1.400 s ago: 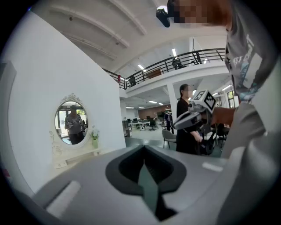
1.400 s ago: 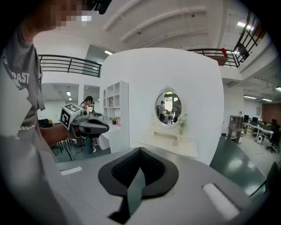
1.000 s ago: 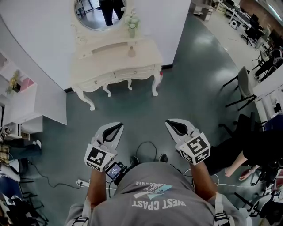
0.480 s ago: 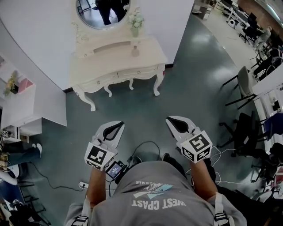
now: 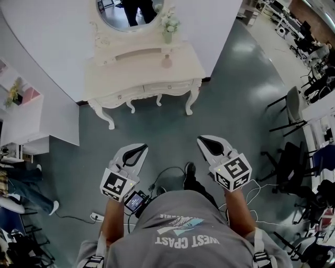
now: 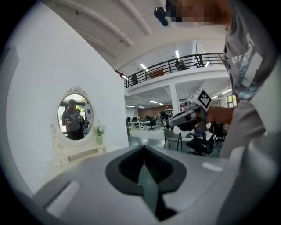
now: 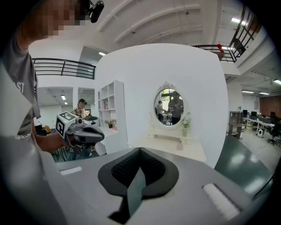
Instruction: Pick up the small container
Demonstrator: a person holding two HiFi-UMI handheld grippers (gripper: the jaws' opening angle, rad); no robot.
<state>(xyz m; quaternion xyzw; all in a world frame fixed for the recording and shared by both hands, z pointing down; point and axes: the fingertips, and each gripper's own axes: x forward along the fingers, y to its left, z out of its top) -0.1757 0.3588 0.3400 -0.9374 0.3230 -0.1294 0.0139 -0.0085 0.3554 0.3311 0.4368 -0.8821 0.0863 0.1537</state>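
Observation:
The small container (image 5: 166,62), a pale pinkish bottle, stands on the cream dressing table (image 5: 131,73) far ahead of me; in the right gripper view the small container (image 7: 179,146) is a tiny shape on the tabletop below the mirror. My left gripper (image 5: 138,151) and right gripper (image 5: 206,143) are held side by side over the floor, well short of the table. Both are shut with nothing between the jaws. The left gripper (image 6: 144,163) looks toward the mirror, and the right gripper (image 7: 138,169) faces the table. Each shows in the other's view.
An oval mirror (image 5: 130,9) and a vase of white flowers (image 5: 167,25) are at the table's back. A white shelf unit (image 5: 26,123) is at the left. Office chairs (image 5: 290,107) stand at the right. Cables (image 5: 167,175) lie on the green floor by my feet.
The dressing table has shifted lower and to the right in the head view as I step toward it. Both grippers keep the same pose and stay shut.

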